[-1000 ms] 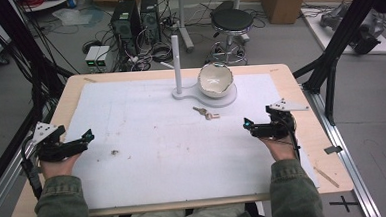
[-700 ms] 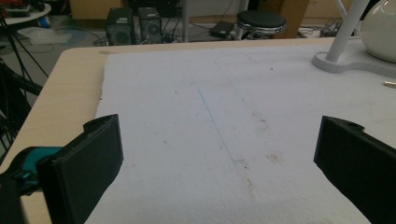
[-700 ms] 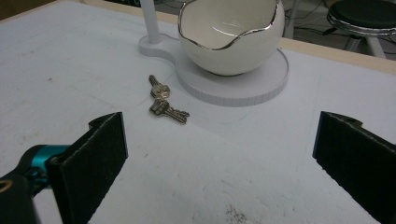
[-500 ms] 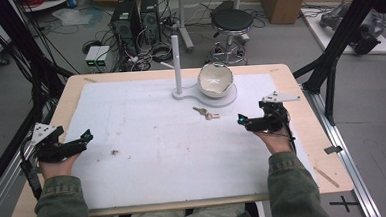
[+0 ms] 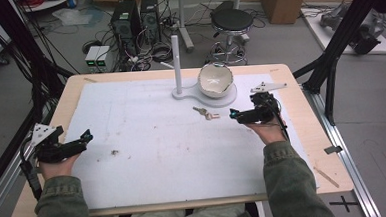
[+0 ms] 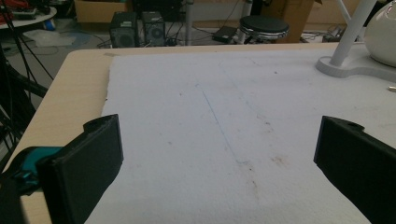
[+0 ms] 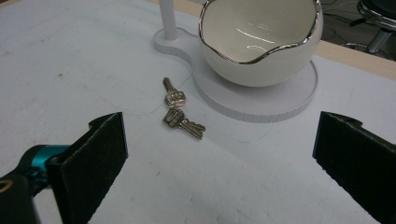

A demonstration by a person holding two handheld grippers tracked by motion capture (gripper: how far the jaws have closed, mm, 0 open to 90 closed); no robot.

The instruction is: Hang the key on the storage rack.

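Observation:
Two small keys (image 7: 180, 112) lie joined on the white mat, just left of a round white base (image 7: 261, 100). On that base sits a white egg-shaped bowl (image 7: 261, 42) with a silver wavy rim, beside a white upright post (image 5: 176, 64). In the high view the keys (image 5: 205, 112) lie a little left of my right gripper (image 5: 235, 115), which is open and points at them. My left gripper (image 5: 85, 139) is open near the table's left edge, over bare mat, with nothing between its jaws.
The white mat (image 5: 157, 140) covers most of the wooden table (image 5: 70, 90). A small dark speck (image 5: 114, 152) lies on the mat near the left gripper. Beyond the table stand computer towers (image 5: 136, 16), a stool (image 5: 231, 21) and cables on the floor.
My right gripper has moved forward and left toward the keys and bowl. The left gripper has stayed in place.

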